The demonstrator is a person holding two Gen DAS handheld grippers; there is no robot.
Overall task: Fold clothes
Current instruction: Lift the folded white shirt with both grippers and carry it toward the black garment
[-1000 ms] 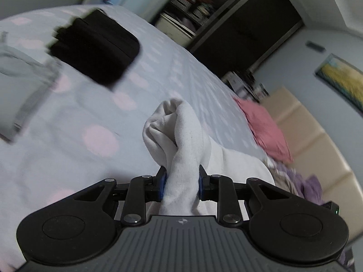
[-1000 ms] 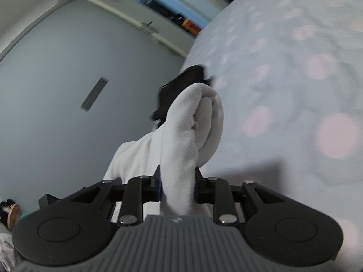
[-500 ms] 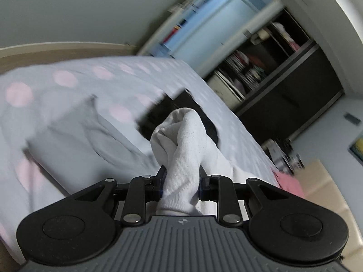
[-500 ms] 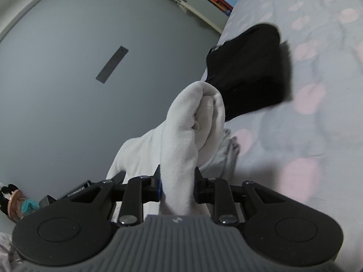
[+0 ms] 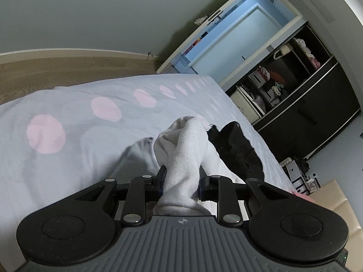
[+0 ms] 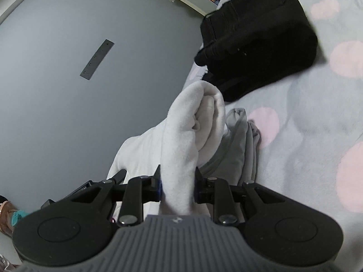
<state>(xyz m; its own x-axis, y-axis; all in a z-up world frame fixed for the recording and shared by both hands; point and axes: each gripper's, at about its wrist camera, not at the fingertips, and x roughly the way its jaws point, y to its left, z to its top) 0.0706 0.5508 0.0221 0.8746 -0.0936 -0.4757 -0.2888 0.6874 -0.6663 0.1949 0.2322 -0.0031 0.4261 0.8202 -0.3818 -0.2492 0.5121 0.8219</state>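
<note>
A white garment [image 5: 183, 158] is bunched in my left gripper [image 5: 181, 182], whose jaws are shut on a thick fold of it. My right gripper [image 6: 178, 187] is shut on another bunched part of the same white garment [image 6: 188, 140], which hangs between the two. Both are held over the bed [image 5: 68, 170]. A folded grey garment [image 6: 245, 145] lies on the sheet just beyond the white cloth, also visible as the grey garment [image 5: 138, 154] in the left wrist view. A folded black garment [image 6: 261, 38] lies past it, seen as the black garment [image 5: 236, 149] on the left view's right side.
The bed has a pale sheet with pink dots [image 5: 45, 133]. Its far edge drops to a wooden floor [image 5: 56, 68]. A doorway [image 5: 238, 36] and dark open shelves [image 5: 283, 83] stand beyond. A grey wall [image 6: 68, 68] fills the right wrist view's left side.
Both grippers have swept across the bed with the white garment still held. The folded grey and black garments now lie close ahead of the fingers. The left view has swung toward the doorway.
</note>
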